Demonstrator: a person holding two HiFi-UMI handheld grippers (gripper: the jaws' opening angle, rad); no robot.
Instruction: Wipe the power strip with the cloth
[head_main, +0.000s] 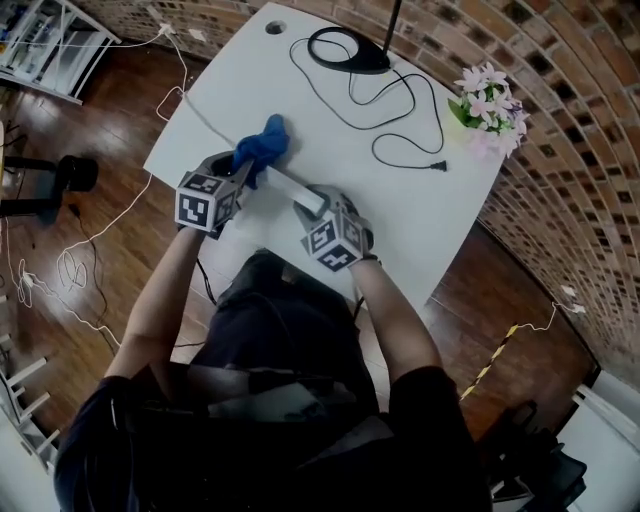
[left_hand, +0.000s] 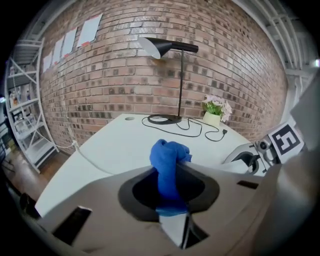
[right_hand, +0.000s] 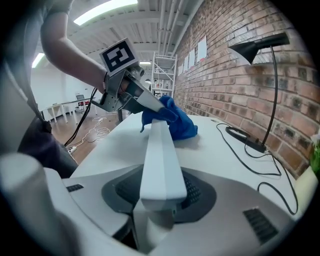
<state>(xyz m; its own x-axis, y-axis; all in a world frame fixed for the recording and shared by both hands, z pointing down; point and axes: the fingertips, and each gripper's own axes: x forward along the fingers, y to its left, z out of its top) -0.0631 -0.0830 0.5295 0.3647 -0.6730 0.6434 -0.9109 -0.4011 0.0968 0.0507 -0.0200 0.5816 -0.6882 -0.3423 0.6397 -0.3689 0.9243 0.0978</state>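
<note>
While gripped, one cloth (head_main: 264, 144), one power strip (right_hand: 160, 160)

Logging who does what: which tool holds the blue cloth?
The left tool, jaws pinched on the blue cloth; the right tool instead grips the white power strip.

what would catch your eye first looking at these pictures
The bright blue cloth, pinched in the left gripper, presses on the far end of the white power strip over the table. The right gripper clamps the strip's near end. Pink flowers sit at the table edge by the brick wall.
</note>
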